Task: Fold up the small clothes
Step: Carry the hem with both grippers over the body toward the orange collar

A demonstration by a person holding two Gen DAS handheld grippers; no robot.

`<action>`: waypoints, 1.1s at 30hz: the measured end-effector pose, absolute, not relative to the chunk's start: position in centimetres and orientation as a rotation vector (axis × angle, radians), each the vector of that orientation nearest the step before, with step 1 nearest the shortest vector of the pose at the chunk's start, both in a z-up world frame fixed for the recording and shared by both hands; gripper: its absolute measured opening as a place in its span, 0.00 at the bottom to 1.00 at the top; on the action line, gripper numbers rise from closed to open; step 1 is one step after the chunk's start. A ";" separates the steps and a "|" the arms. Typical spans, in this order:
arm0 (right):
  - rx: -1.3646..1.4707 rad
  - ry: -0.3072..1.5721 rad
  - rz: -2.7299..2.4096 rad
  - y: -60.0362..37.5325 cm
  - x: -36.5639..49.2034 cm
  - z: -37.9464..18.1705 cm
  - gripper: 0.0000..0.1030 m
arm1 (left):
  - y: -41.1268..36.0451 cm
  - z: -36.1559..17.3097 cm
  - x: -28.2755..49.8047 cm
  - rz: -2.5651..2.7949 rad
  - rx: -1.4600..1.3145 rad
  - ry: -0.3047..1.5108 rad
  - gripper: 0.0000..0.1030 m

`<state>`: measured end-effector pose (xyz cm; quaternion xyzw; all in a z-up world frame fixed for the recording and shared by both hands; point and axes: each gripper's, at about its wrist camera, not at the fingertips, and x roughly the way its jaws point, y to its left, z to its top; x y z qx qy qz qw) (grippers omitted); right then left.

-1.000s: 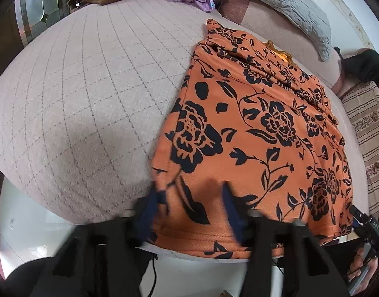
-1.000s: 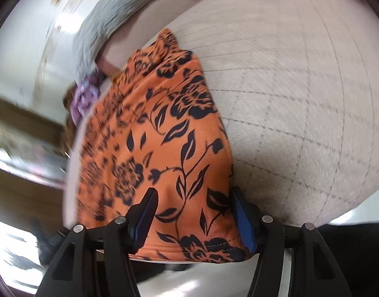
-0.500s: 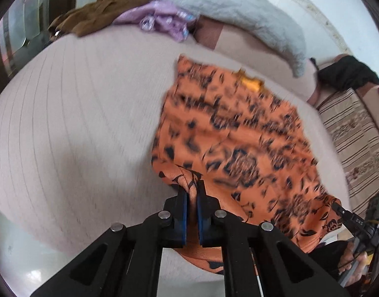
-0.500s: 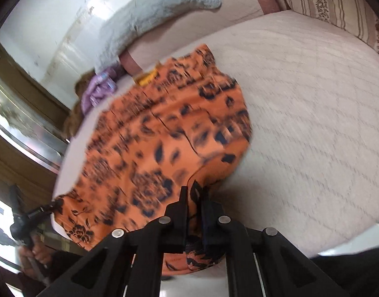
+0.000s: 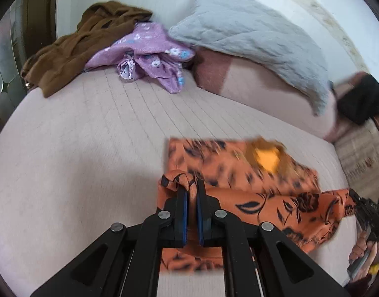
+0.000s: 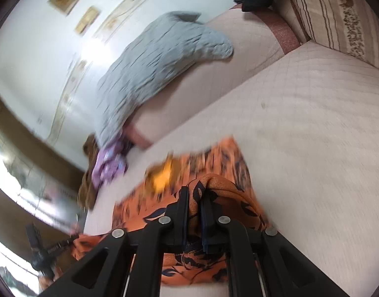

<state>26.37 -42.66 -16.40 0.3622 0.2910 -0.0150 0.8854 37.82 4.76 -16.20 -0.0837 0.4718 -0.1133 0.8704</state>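
Observation:
An orange garment with black flower print lies on the pale quilted bed, its near edge lifted and carried toward its far edge. My left gripper is shut on the garment's left hem corner. My right gripper is shut on the other hem corner, and the garment bunches over its fingers. A yellow neck label shows at the far edge, blurred. The right gripper also shows in the left wrist view, at the right edge.
A brown garment and a purple flowered one are heaped at the bed's far left. A grey quilted pillow leans on the pink bolster. A black item and a striped cushion sit far right.
Both grippers closed on the near hem corners, lifted them and carried them forward over the garment toward its far edge. The garment now lies partly doubled over.

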 end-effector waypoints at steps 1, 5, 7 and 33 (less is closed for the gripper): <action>0.772 0.607 -0.048 -43.2 27.8 -17.1 0.08 | 4.4 -17.2 39.4 -0.227 -0.182 0.998 0.07; 0.894 0.688 -0.090 -45.0 33.5 -22.1 0.12 | 3.5 -23.1 44.4 -0.142 -0.206 1.094 0.09; 0.938 0.759 -0.086 -45.7 35.2 -24.4 0.13 | 3.6 -25.1 45.2 -0.130 -0.236 1.109 0.10; 0.653 0.688 0.047 -39.6 28.7 -18.0 0.75 | 7.3 -18.7 31.1 0.245 -0.204 0.881 0.83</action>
